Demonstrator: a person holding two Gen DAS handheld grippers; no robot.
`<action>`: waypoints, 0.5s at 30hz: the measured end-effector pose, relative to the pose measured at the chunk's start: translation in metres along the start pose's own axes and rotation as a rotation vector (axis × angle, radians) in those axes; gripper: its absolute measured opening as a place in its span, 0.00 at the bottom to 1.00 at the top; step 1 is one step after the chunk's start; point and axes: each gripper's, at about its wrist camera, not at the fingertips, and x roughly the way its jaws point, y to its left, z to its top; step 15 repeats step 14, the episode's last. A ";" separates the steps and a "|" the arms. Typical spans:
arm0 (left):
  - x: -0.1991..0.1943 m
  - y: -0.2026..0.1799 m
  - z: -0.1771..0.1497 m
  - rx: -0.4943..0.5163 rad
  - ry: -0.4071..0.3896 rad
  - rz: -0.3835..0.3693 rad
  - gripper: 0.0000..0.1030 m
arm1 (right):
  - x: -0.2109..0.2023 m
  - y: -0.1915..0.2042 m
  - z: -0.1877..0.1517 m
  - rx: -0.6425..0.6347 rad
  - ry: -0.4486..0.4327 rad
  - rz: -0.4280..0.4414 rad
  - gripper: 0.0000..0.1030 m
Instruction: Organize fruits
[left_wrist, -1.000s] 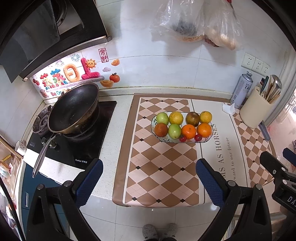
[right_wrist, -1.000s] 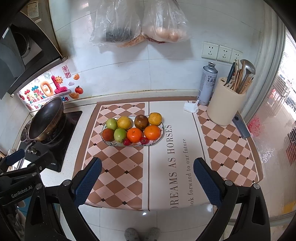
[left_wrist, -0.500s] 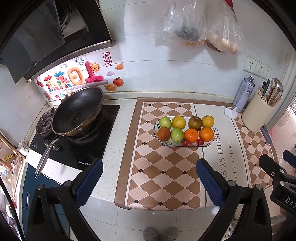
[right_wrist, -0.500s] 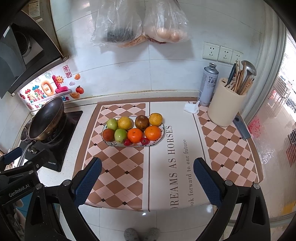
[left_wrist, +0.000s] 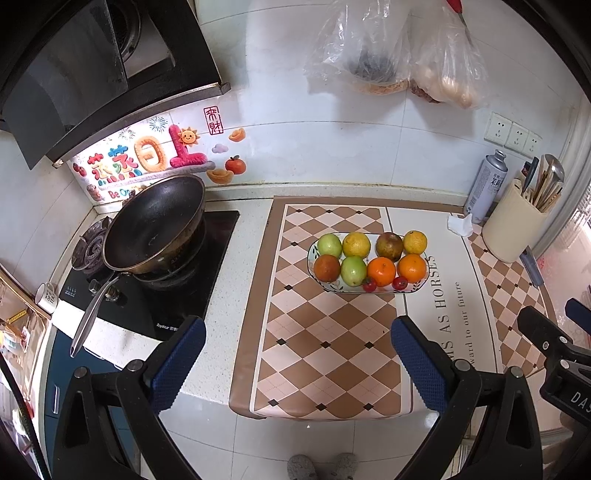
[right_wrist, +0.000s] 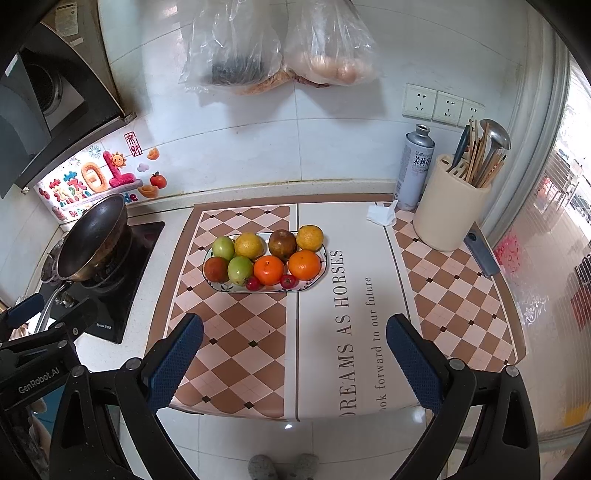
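Observation:
An oval patterned plate sits on the checked mat and holds two rows of fruit: green apples, yellow citrus, oranges, brownish fruits and two small red fruits. My left gripper is open and empty, held back from the counter's front edge, well short of the plate. My right gripper is open and empty, likewise back from the plate. Each gripper shows at the edge of the other's view.
A dark wok sits on the stove at the left. A spray can, a cream utensil holder and a crumpled tissue stand at the back right. Plastic bags hang on the tiled wall. A knife lies by the holder.
Both grippers have drawn back a little from the counter, the left one more; the plate looks smaller and further off. Nothing on the counter has moved.

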 end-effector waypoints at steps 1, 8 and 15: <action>0.000 0.000 0.000 0.000 0.000 0.000 1.00 | 0.000 0.000 0.000 0.000 0.001 -0.002 0.98; 0.001 0.000 0.001 -0.001 0.004 -0.007 1.00 | -0.001 0.000 0.000 0.001 0.000 -0.006 0.98; 0.000 -0.001 0.003 0.006 -0.007 -0.008 1.00 | -0.001 0.000 0.000 0.002 -0.001 -0.006 0.98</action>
